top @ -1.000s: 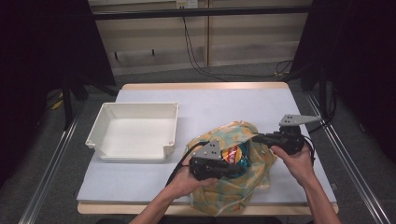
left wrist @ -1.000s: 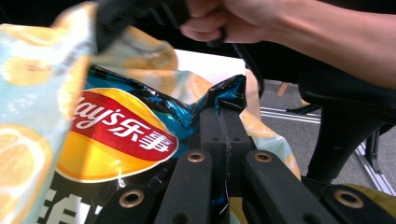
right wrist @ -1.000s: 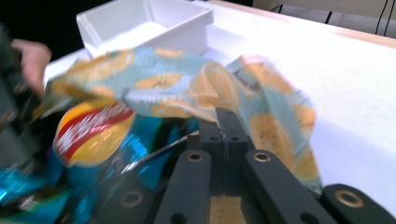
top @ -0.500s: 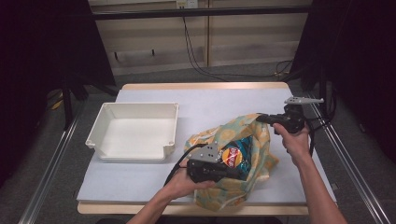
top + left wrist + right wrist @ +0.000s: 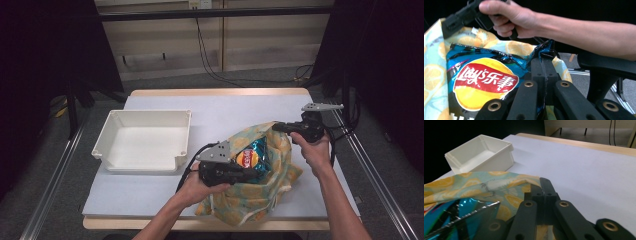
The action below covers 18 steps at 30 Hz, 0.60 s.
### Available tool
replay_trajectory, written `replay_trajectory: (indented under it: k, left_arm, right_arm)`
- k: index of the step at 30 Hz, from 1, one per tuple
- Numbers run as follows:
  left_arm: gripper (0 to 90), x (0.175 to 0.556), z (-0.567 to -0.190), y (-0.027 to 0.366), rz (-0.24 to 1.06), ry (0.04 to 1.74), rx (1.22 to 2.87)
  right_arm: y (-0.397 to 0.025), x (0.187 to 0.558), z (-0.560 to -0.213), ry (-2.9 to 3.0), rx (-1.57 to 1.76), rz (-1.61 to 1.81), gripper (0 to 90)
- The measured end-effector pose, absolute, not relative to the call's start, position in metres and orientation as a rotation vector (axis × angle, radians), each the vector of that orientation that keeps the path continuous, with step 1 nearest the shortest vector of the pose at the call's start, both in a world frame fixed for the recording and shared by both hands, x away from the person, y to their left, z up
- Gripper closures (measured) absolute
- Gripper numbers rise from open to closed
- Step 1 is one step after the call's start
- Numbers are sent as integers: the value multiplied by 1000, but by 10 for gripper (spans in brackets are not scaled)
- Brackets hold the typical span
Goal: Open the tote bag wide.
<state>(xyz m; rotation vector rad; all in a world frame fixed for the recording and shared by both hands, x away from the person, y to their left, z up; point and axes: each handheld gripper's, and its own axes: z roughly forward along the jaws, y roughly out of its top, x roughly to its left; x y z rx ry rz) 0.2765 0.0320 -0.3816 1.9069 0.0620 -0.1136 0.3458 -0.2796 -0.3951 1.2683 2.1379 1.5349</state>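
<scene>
blue chip bag pinched by left gripper; right gripper pinches fabric bag.

In the high view we find the tray at centre left of the frame, on the table. The cloth bag lies at lower centre right, well apart from the tray, with the chip packet inside its open mouth. We see the left gripper at the packet's lower left edge, and the right gripper at the bag's upper right rim, toward the frame's right.
</scene>
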Motion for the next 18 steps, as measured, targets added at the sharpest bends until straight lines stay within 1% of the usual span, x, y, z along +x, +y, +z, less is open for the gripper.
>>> replay_trajectory:
  k: [4, 8, 13, 18]
  left_arm:
    - [900, 278, -375, 29, -106, 59, 1879]
    - [900, 282, -366, 26, -75, 48, 1869]
    - [900, 289, -357, 24, -69, 70, 1832]
    - [900, 291, -351, 24, -48, 69, 1833]
  right_arm:
    - [-282, 351, -399, 2132, 1296, 1523, 900]
    - [-274, 350, -403, 2179, 1272, 1498, 900]
    - [-269, 349, -405, 2196, 1256, 1493, 900]
    - [-272, 347, -408, 2194, 1269, 1482, 900]
